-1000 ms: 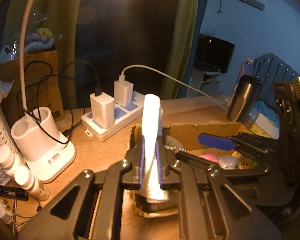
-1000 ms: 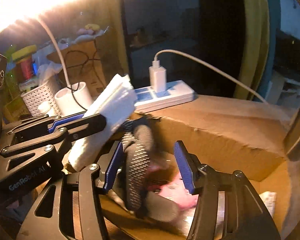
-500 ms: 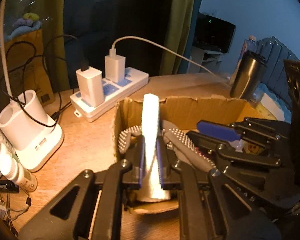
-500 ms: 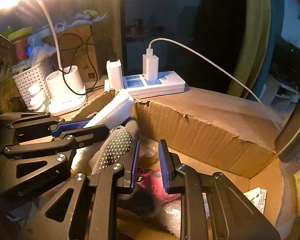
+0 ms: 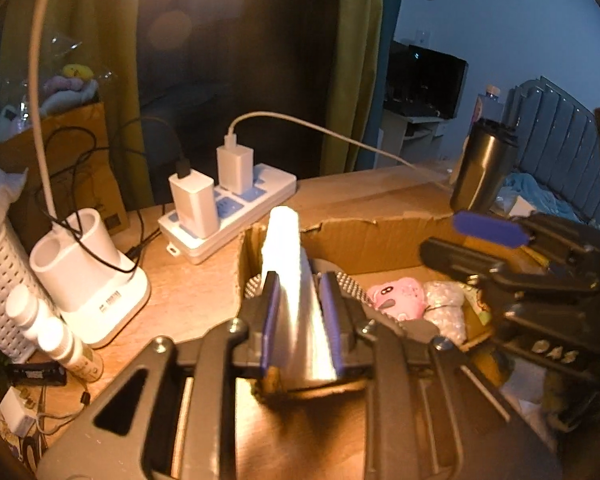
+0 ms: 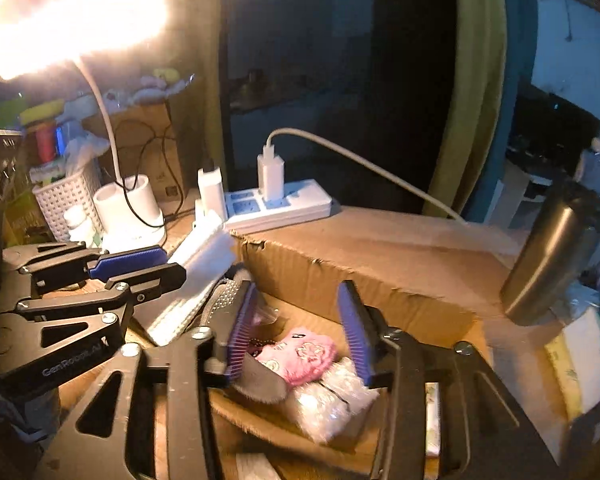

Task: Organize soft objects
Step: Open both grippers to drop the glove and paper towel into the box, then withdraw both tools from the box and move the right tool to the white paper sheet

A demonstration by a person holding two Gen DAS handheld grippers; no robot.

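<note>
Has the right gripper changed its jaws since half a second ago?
Yes. The right gripper has opened: its jaws, nearly closed before, now stand wide apart over the pink soft item in the cardboard box.

Left gripper [image 5: 298,312] and right gripper [image 6: 300,332]: black angular frames with silver screws, ribbed blue finger pads, white "GenRobot.AI" lettering on the left one

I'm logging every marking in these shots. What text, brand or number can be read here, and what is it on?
"GenRobot.AI": on the left gripper body, right wrist view.
Embossed characters on the right gripper body: too blurred.
Small label on the white lamp base: too small.
</note>
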